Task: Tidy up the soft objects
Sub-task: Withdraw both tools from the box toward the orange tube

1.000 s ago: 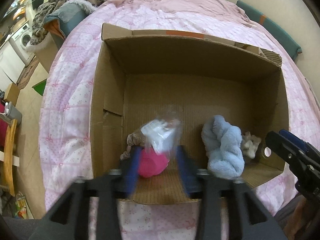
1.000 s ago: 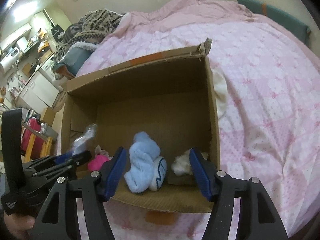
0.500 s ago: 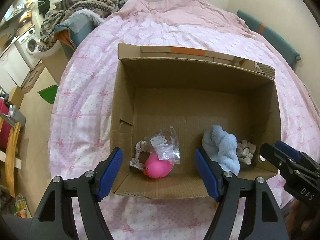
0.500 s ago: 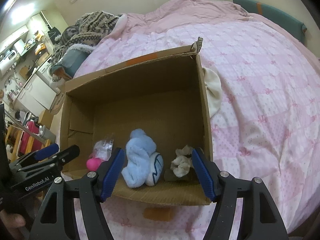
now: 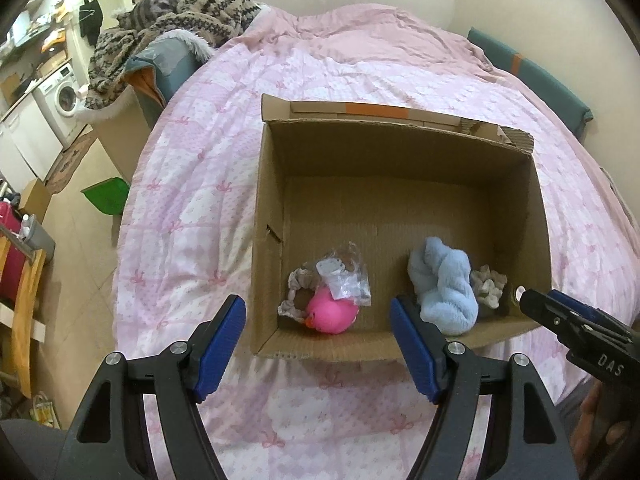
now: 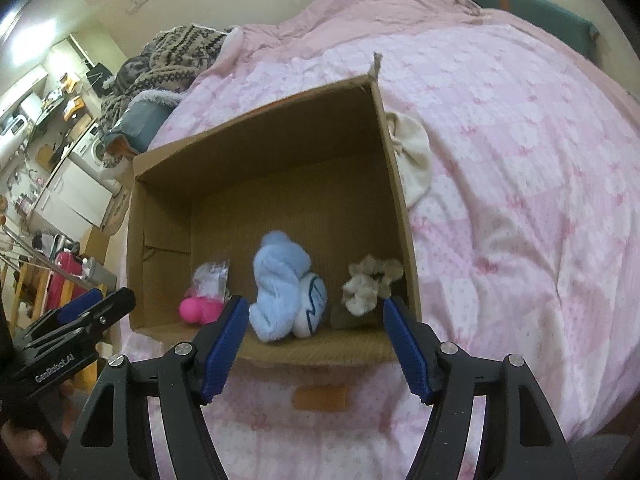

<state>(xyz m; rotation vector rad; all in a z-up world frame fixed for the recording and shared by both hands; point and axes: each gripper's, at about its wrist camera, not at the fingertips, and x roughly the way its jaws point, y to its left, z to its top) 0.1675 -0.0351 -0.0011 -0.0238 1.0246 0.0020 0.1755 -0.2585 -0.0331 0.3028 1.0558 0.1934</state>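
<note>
An open cardboard box [image 5: 266,208] stands on the pink quilt. Inside, along its near wall, lie a pink toy [image 5: 334,314] with a clear plastic bag [image 5: 344,280] on it, a beige scrunchie [image 5: 298,284], a light blue plush [image 5: 444,284] and a cream fluffy piece [image 5: 488,286]. My left gripper [image 5: 318,308] hangs open above the box's near left corner, holding nothing. My right gripper [image 6: 315,308] is open and empty over the near edge, in front of the blue plush [image 6: 280,284] and the cream piece [image 6: 368,280]. Each gripper shows at the edge of the other's view.
A cream cloth [image 6: 412,156] lies on the quilt against the box's right wall [image 6: 396,184]. A small orange piece [image 6: 320,398] lies in front of the box. Knitted blankets [image 5: 180,12] are piled at the bed's far left. The floor with furniture drops off left.
My left gripper let go of the clear bag, which now rests on the pink toy. It opened wide and drew back and up out of the box. The right gripper backed off slightly.
</note>
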